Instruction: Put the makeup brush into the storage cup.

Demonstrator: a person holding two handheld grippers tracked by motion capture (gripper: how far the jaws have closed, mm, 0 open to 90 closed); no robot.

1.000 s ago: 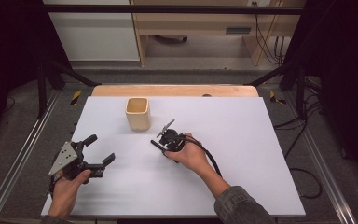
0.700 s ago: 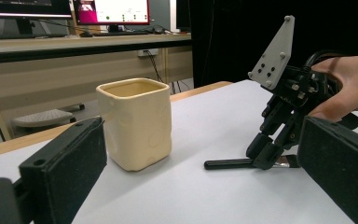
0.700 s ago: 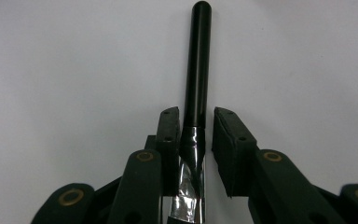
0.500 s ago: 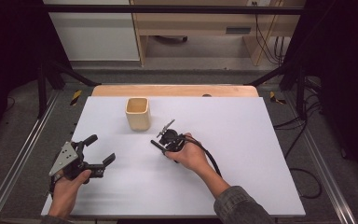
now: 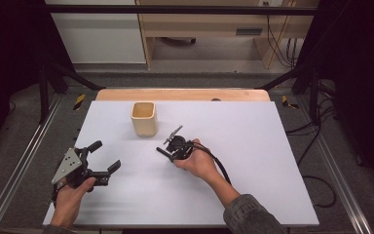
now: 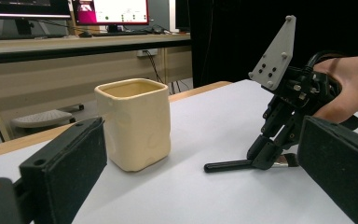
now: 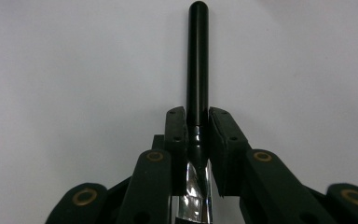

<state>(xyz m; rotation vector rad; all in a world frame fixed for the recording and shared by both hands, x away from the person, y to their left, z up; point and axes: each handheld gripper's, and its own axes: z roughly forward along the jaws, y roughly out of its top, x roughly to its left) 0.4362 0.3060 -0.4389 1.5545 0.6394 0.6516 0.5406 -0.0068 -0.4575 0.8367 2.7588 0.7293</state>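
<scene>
Cream cup [image 5: 143,118] near brush [image 5: 163,153] (apart)

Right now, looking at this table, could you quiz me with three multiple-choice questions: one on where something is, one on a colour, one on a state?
1. Where does the cup stand?
A. Toward the table's far side, left of the right tongs
B. At the near right corner
C. On the floor

2. What colour is the cup?
A. Red
B. Cream
C. Blue

3. What are the right tongs doing?
A. Hanging open over the cup
B. Lying unheld on the table
C. Shut on a black brush handle

Answers:
1 A: the high view shows the cup beyond and left of the right tongs.
2 B: the left gripper view shows its pale cream wall.
3 C: in the right gripper view both pads press on the handle, and they have just been closing on it.
</scene>
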